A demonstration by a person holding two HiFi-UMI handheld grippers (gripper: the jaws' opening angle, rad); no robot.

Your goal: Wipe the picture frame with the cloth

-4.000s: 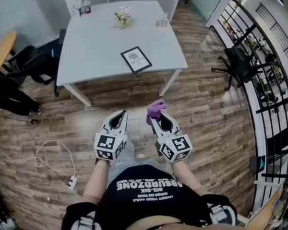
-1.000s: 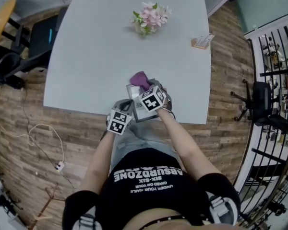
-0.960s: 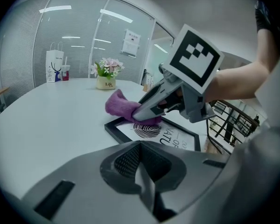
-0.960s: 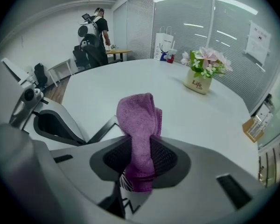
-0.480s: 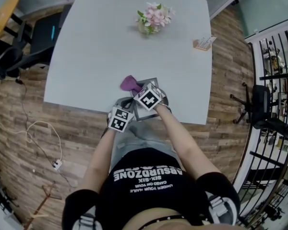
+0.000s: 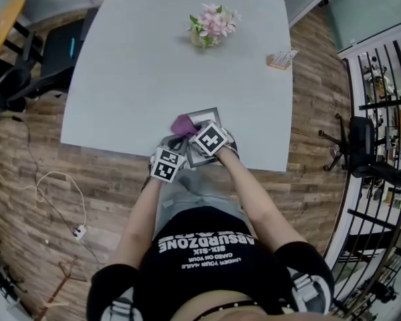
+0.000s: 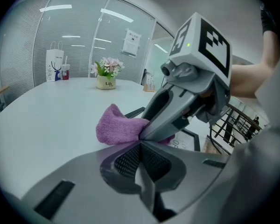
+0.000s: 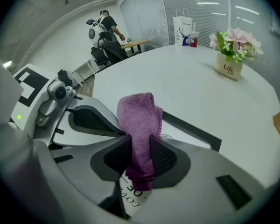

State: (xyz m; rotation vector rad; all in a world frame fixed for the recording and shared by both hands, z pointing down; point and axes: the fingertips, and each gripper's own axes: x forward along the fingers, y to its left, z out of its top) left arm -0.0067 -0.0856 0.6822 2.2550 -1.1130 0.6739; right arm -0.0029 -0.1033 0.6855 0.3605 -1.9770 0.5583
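My right gripper (image 6: 192, 132) clamped the cloth (image 6: 182, 124) at the far-left corner of the frame (image 6: 205, 114), which stretched rightward; my left gripper (image 6: 172, 146), jaws together, sat just beside

Much of the picture frame (image 6: 204, 116) beneath cloth (image 6: 182, 124) and jaws; its print only partly legible
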